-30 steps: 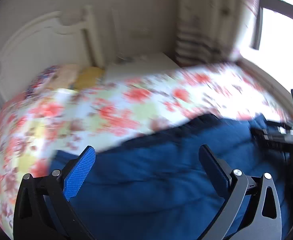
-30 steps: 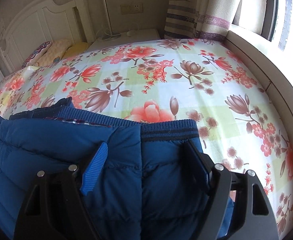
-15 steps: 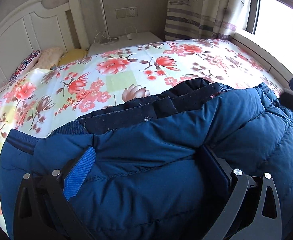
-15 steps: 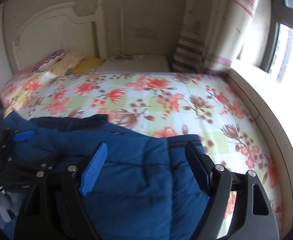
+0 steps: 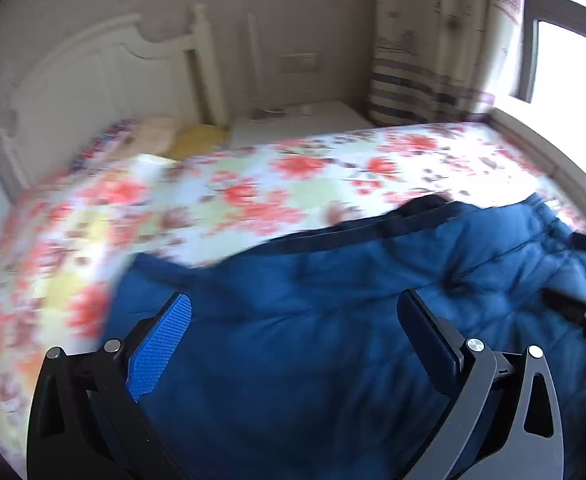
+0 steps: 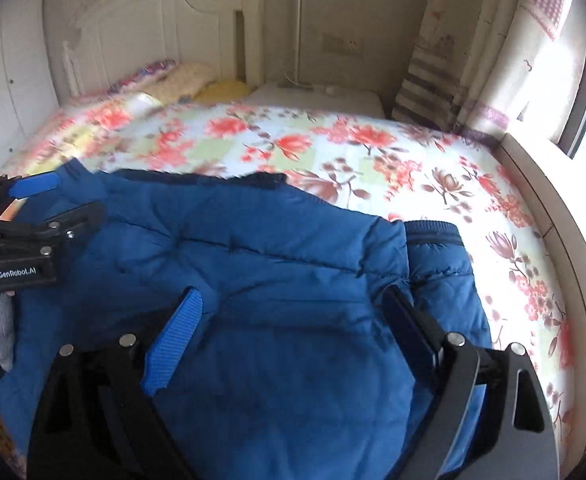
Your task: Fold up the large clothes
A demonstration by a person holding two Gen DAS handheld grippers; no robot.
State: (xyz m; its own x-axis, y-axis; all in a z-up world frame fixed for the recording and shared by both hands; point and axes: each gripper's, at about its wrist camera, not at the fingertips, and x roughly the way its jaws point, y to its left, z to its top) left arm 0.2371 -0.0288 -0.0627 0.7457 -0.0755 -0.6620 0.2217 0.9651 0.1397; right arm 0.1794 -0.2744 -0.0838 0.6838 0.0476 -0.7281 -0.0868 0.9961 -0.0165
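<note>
A blue padded jacket (image 6: 277, 264) lies folded over itself on the floral bedsheet (image 6: 373, 148). Its dark ribbed collar (image 5: 413, 216) shows at the far edge. My right gripper (image 6: 291, 294) hovers over the jacket's near part. Its jaws are opening, and the fabric bulges up between them without being pinched. My left gripper (image 5: 293, 300) stands open above the jacket's left half, with nothing gripped. In the right wrist view, the left gripper (image 6: 53, 200) is at the jacket's left edge. In the left wrist view, the right gripper (image 5: 569, 272) shows at the far right.
A white headboard (image 6: 153, 28) and pillows (image 6: 181, 80) are at the far end of the bed. A white nightstand (image 6: 325, 100) stands beside them. A curtain (image 6: 453, 60) and a window ledge (image 6: 553, 200) run along the right side.
The right jaws have spread wider and that gripper has lifted a little above the jacket. The left gripper has slid sideways over the jacket, and its view is now blurred.
</note>
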